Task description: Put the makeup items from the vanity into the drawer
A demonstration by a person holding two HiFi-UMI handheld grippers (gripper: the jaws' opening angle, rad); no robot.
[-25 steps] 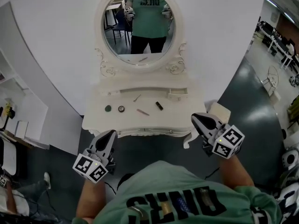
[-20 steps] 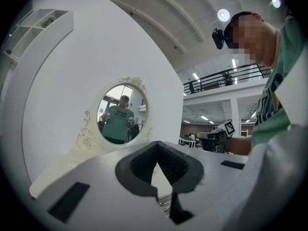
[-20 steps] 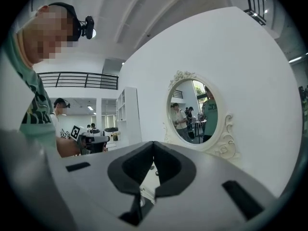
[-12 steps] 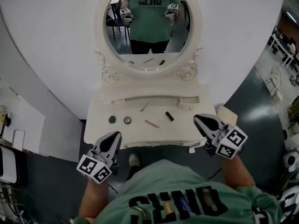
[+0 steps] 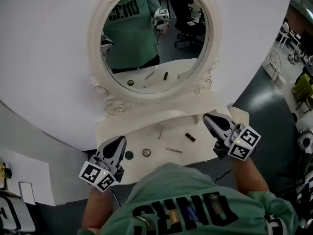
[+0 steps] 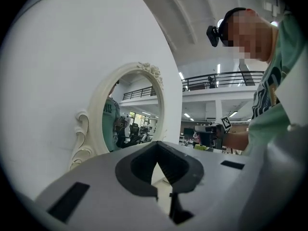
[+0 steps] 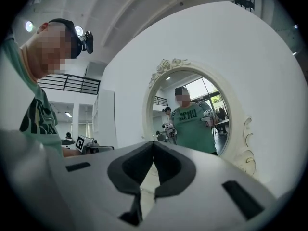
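Both grippers hang closed and empty at the vanity bench, where the makeup items lie.

Below the oval mirror point(image 5: 154, 38), five makeup items lie apart on the white vanity bench point(image 5: 137, 131). A thin stick point(image 5: 160, 132) is nearest the mirror and a black tube point(image 5: 190, 137) lies under its right side. Farther from the mirror are a pink pencil point(image 5: 174, 150), a small round pot point(image 5: 146, 152) and a dark green compact point(image 5: 128, 155). The left gripper point(image 5: 119, 142) hangs under the mirror's left side, just beside the compact, jaws pressed together on nothing. The right gripper point(image 5: 209, 117) hangs under the mirror's right edge, near the black tube, jaws likewise together and empty.
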